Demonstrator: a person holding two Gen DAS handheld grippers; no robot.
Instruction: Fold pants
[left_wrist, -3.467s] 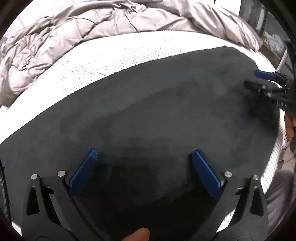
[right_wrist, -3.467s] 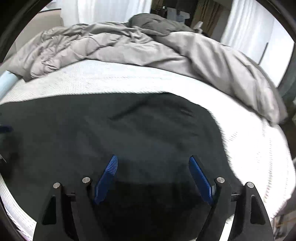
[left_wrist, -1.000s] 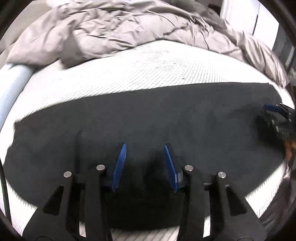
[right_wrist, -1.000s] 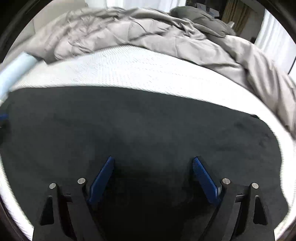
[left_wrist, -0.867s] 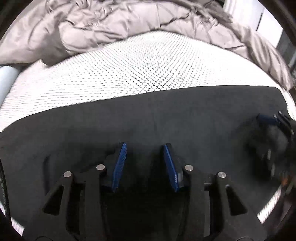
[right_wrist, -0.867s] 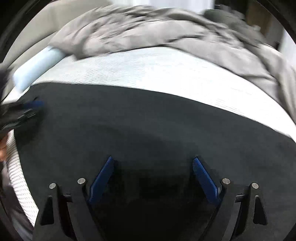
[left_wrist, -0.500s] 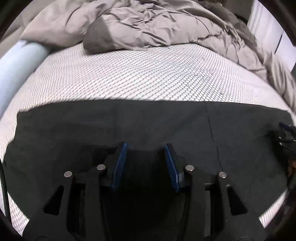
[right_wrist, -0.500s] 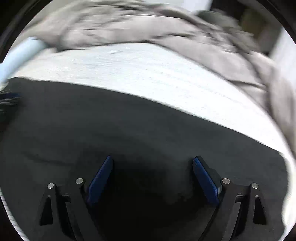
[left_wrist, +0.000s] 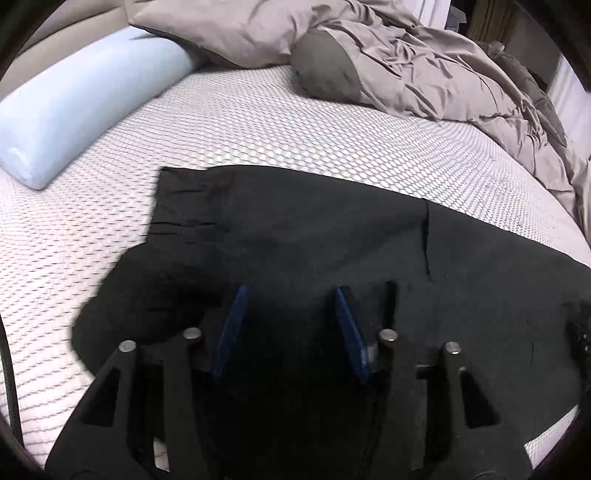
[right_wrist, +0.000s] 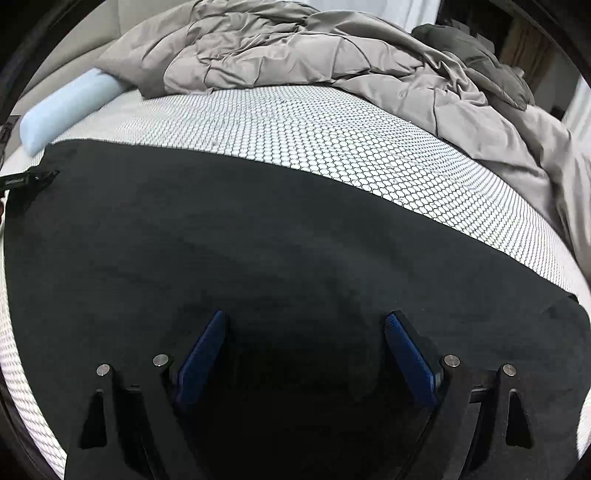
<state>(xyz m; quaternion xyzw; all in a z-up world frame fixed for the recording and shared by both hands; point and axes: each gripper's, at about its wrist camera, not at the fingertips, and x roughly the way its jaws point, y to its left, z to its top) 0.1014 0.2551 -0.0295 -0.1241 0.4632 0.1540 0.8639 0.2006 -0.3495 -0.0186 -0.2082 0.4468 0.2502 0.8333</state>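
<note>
Left wrist view: left gripper (left_wrist: 288, 325) points steeply down over one pair of black pants (left_wrist: 314, 240), which lies flat along the near edge of the mattress (left_wrist: 277, 122). Its jaws stand at a narrow-to-middling gap and have just been opening; dark cloth lies beneath and between the blue pads (left_wrist: 229, 332), but no fold appears pinched, so nothing seems held. One end of the garment bunches into a rounded hump toward the left edge of the bed, and one seam line (left_wrist: 426, 240) runs across the cloth to the right of the jaws. One pale blue bolster (left_wrist: 85, 99) lies at the far left corner, and one rumpled grey duvet (left_wrist: 424, 62) is heaped along the far edge.

Right wrist view: right gripper (right_wrist: 303, 354) hangs over the same pants (right_wrist: 258, 240) with its jaws spread wide and empty, the cloth smooth beneath them. The left gripper's tip (right_wrist: 26, 181) shows at the far left of the garment. The bolster (right_wrist: 66, 107) and duvet (right_wrist: 314, 51) appear again beyond the bare mattress (right_wrist: 314, 125).

Risks, as judged: the bunched left end may be folded in as a lump, giving an uneven stack; a shallow pinch may catch only the upper layer, so that the layers slide apart when lifted; the garment lies close to the near edge and may slip off if dragged.
</note>
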